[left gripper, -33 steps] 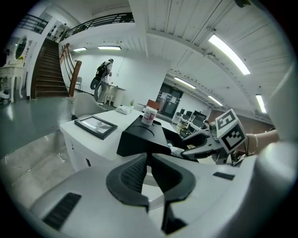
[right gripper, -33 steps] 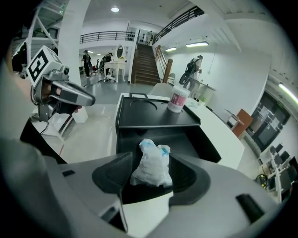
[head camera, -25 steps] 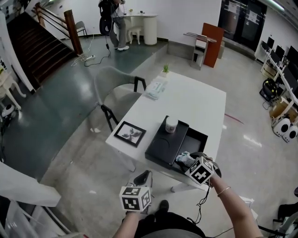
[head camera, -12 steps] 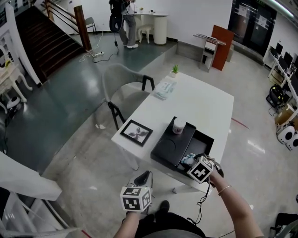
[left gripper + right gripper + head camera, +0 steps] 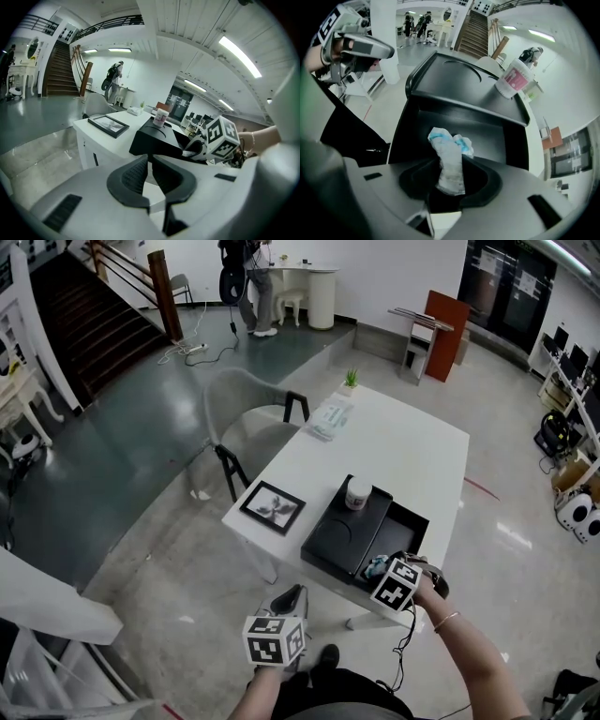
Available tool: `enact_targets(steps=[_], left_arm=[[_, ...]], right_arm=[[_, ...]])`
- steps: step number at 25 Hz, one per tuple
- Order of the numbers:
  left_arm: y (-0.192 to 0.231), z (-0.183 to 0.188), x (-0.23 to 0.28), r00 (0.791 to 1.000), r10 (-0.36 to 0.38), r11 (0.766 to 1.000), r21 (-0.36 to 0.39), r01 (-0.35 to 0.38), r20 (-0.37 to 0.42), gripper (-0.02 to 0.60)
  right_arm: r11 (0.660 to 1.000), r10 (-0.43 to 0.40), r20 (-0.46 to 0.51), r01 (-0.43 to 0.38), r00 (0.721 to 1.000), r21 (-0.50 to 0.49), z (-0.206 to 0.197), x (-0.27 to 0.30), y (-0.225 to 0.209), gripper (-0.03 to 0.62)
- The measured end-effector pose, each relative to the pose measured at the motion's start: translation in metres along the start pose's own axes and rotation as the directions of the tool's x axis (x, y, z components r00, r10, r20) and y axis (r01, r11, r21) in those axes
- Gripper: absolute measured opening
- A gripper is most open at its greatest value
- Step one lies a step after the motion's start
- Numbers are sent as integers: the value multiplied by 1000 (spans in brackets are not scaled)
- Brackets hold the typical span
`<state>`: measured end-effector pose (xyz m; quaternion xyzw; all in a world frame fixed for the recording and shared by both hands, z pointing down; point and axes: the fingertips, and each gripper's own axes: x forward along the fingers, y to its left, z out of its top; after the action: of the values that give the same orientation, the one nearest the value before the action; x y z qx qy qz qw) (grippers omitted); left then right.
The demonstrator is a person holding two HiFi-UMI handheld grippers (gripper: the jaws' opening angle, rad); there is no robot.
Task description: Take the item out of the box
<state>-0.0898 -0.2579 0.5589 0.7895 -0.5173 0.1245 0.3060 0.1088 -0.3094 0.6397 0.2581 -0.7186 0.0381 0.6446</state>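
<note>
A black box [image 5: 405,521] lies open on the white table [image 5: 412,446], its lid [image 5: 342,526] alongside to the left. Inside, at the near end, is a crumpled white and blue wrapper-like item [image 5: 449,154]. My right gripper [image 5: 450,182] reaches into the box and its jaws are closing, the pads pinching the item's lower part. In the head view the item [image 5: 375,565] shows just ahead of that gripper [image 5: 382,573]. My left gripper [image 5: 289,600] hangs below the table's near edge, shut with nothing in it [image 5: 149,161].
A white cup with a pink label [image 5: 358,493] stands on the lid's far corner. A framed picture [image 5: 272,507] lies at the table's left edge. A tissue pack [image 5: 330,418] and a small plant [image 5: 350,379] sit at the far end. A chair [image 5: 253,423] stands left.
My right gripper has drawn slightly nearer and lower in the box and its jaws have closed in around the item. The left gripper has stayed put.
</note>
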Motion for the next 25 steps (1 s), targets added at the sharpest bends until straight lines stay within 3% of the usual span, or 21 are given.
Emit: enact_targets(steps=[5,9,18,25], left_arm=[[-5,1,-2,1000,-4,1000,11,4,-1,31],[-7,0,-3,1000,-4,1000,16,4,-3,31],[-16,0,-6,1000,-23,999,37,24,-7,31],[-28,-3,3,998,-56,997,61,57,-23,31]], right_arm=[[999,-26,7,26,1000,-42,-2,-2,1,113],[1000,-12,45,13,999,-21,-1,-5,1,107],[978,14,233,-62,972,199,9,-26,4,104],[938,-68,378,-70,923,341,7,-47,-2,104]])
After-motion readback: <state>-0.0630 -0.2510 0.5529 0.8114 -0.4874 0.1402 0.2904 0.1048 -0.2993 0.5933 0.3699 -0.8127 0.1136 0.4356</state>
